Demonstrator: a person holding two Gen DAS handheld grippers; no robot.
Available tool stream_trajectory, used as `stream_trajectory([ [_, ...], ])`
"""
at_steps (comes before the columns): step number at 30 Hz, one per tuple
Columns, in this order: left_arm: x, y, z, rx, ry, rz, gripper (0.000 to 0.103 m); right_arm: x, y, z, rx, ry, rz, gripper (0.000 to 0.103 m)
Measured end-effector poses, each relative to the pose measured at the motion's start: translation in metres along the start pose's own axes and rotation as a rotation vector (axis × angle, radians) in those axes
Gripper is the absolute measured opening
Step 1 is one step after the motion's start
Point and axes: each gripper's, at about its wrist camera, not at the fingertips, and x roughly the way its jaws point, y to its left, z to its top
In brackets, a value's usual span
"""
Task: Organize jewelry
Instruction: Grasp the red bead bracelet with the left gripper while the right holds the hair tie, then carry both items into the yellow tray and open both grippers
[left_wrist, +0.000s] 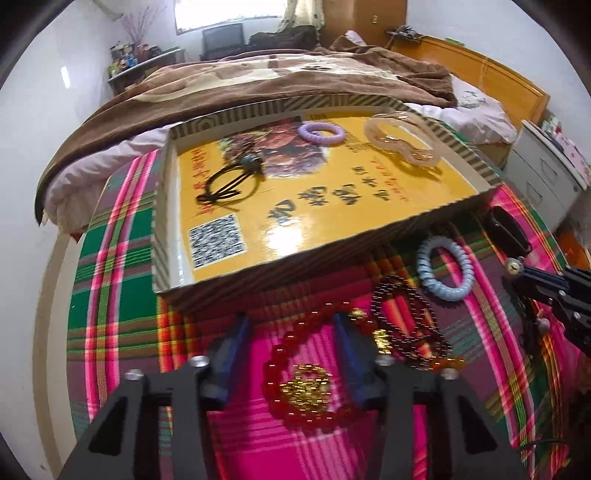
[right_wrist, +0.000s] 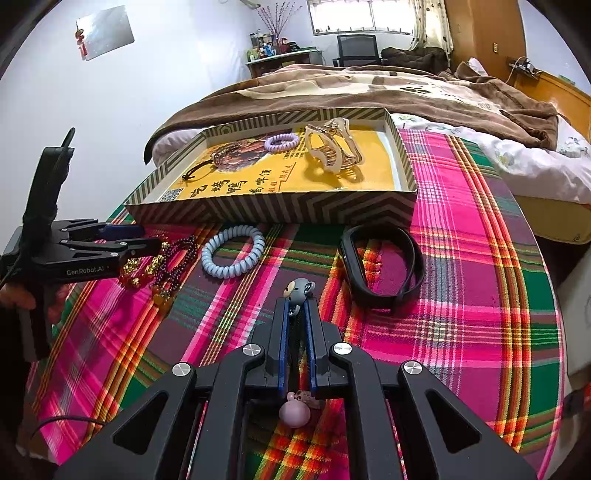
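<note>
Right gripper (right_wrist: 295, 310), lower centre: clamped on charm (right_wrist: 298, 290). Left gripper (left_wrist: 291, 332), bottom: part-open, straddling red beads (left_wrist: 314, 384), no clear pinch. Box (left_wrist: 295, 266) above.

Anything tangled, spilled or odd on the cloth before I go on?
Nothing spilled. The red bead bracelet and dark bead strand lie bunched, apparently overlapping, at the left tool. Lifting one may drag the other.

left wrist: close, downward | right wrist: close, downward | shared: box (left_wrist: 295, 206)
</note>
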Motion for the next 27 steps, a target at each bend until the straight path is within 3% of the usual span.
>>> stream_trajectory([
  [3,-0.002,0.001,-0.002,-0.008,-0.007,0.002,0.036,0.000,0.000,0.000,0.002,-0.003,-0.003,0.008],
  [6,-0.005,0.003,-0.006,-0.005,-0.013,0.012,0.017,0.000,0.000,0.000,0.003,-0.003,-0.001,0.008],
  [10,-0.006,0.007,-0.007,-0.013,-0.017,0.015,0.010,-0.001,0.000,-0.001,0.006,-0.006,-0.001,0.008],
  [16,-0.012,0.007,-0.009,-0.034,-0.041,0.021,0.009,-0.002,-0.001,-0.001,0.013,-0.011,-0.003,0.008],
  [27,-0.076,0.005,-0.005,-0.073,-0.208,-0.039,0.009,-0.021,0.003,0.001,0.013,-0.069,0.028,0.008],
])
